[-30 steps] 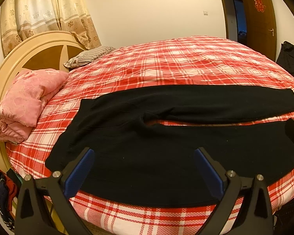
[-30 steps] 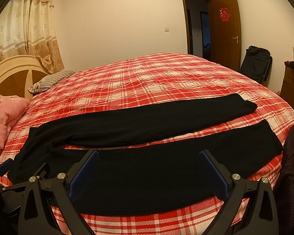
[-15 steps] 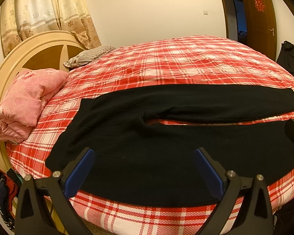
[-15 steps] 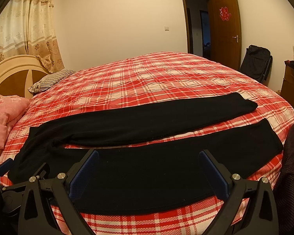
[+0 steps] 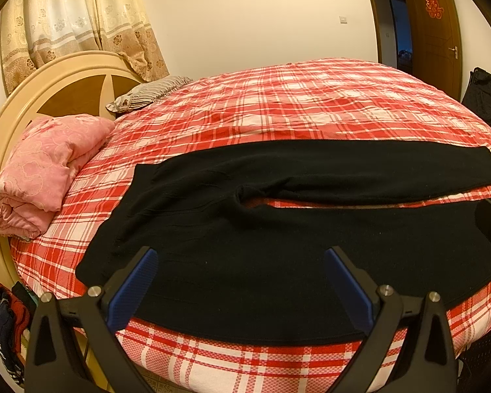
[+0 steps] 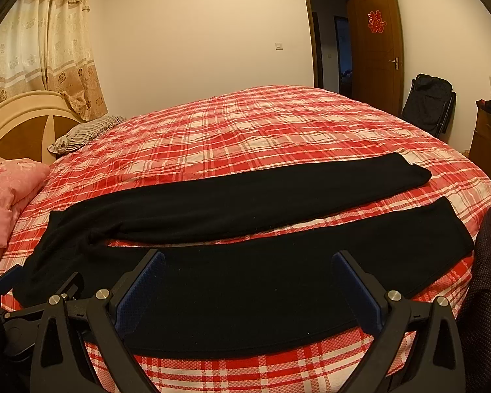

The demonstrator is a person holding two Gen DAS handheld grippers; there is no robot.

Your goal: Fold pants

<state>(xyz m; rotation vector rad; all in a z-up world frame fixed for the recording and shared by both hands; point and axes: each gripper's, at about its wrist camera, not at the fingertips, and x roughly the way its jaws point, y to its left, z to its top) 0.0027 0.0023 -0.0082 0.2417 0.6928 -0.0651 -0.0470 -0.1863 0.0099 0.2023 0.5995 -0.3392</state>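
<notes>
Both claws hang with jaws spread wide and empty over the near edge of the bed: the left gripper (image 5: 239, 280) above the waist end of the black knit pants (image 5: 278, 229), the right gripper (image 6: 247, 283) above the near leg. Those pants lie flat on the red-and-white plaid bedspread (image 6: 262, 131), legs parted, running from a folded pink quilt (image 5: 45, 167) rightward.

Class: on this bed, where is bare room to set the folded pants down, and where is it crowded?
Free: the wide plaid bedspread beyond the far leg of the black pants, up to the striped pillow. A thin strip shows between the legs. Crowded: the near edge under the pants and the headboard corner with the pink quilt.
</notes>
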